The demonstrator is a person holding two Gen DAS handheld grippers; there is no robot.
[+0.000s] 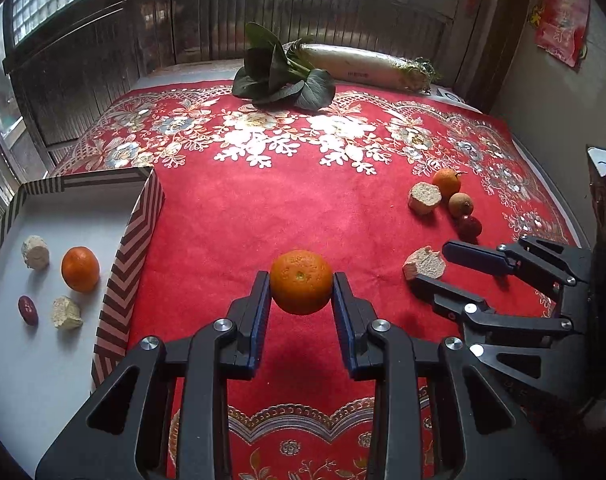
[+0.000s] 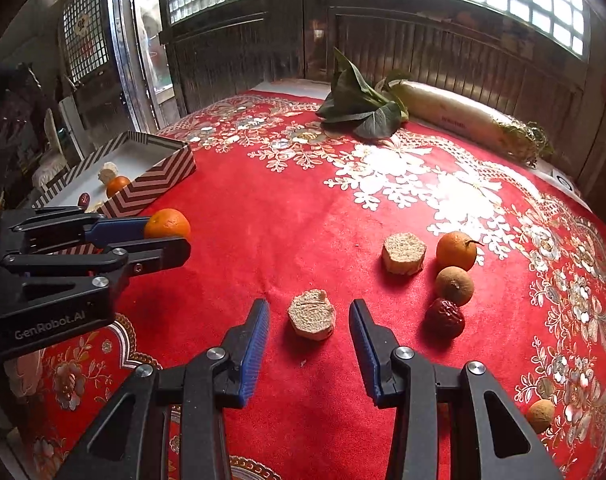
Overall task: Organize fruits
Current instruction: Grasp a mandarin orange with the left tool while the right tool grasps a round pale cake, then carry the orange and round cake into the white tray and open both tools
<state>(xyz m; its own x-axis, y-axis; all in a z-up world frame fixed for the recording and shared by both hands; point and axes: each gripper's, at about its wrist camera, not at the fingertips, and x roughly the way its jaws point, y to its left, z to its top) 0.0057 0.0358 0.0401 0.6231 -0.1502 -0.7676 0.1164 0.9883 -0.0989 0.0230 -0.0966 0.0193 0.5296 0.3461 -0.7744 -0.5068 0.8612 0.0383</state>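
Observation:
My left gripper (image 1: 302,282) is shut on a tangerine (image 1: 301,282) and holds it above the red cloth; both also show in the right wrist view, the gripper (image 2: 171,236) and the tangerine (image 2: 167,223). My right gripper (image 2: 309,314) is open around a tan chunk (image 2: 311,314) on the cloth, fingers on either side without touching; it also shows in the left wrist view (image 1: 429,262). Another chunk (image 2: 403,253), a tangerine (image 2: 456,251), a longan (image 2: 454,285) and a red date (image 2: 445,317) lie to the right.
A striped box (image 1: 127,240) at the left holds a tangerine (image 1: 80,269), two tan chunks and a red date (image 1: 27,310). Leafy greens (image 1: 283,76) and a white radish (image 1: 363,65) lie at the back. A lone longan (image 2: 540,415) sits near the front right.

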